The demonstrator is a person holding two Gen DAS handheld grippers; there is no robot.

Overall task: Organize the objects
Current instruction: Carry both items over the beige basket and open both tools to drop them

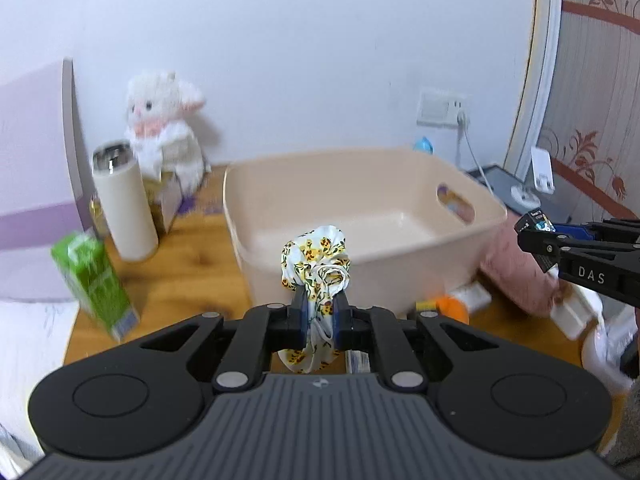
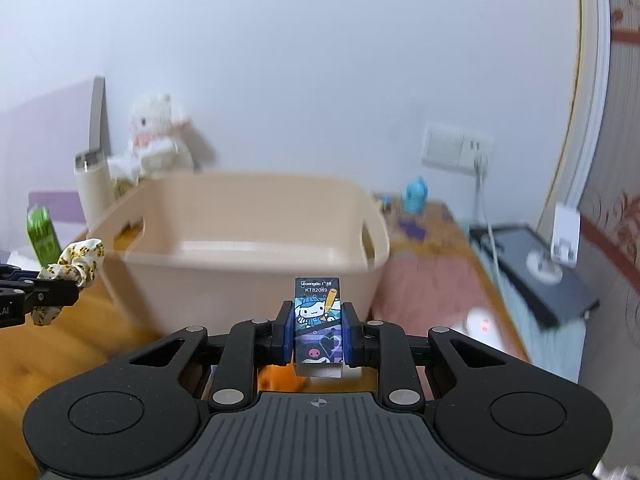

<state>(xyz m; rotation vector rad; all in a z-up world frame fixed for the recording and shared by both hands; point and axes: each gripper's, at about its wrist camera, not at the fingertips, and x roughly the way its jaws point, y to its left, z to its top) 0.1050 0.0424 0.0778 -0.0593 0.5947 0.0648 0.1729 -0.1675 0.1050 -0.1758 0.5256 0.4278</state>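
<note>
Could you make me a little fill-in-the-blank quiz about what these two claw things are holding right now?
1. The left hand-held gripper is shut on a floral ____.
2. The right hand-held gripper grips a small cartoon-printed ____.
3. The beige basket ahead of both looks ____.

Missing words: scrunchie; box; empty

I can read three bits of print. The small cartoon box (image 2: 318,322) clamped between my right gripper (image 2: 318,330) fingers, just in front of the beige tub (image 2: 248,216), carries "GuangBo" across its dark top band, with "KT82089" on the line beneath. In the left wrist view, white letters "DAS" stand on the black side of that same gripper, right of the tub. In the right wrist view, my left gripper (image 2: 60,286), left of the tub, shows "LAI", cut off at the frame edge.
</note>
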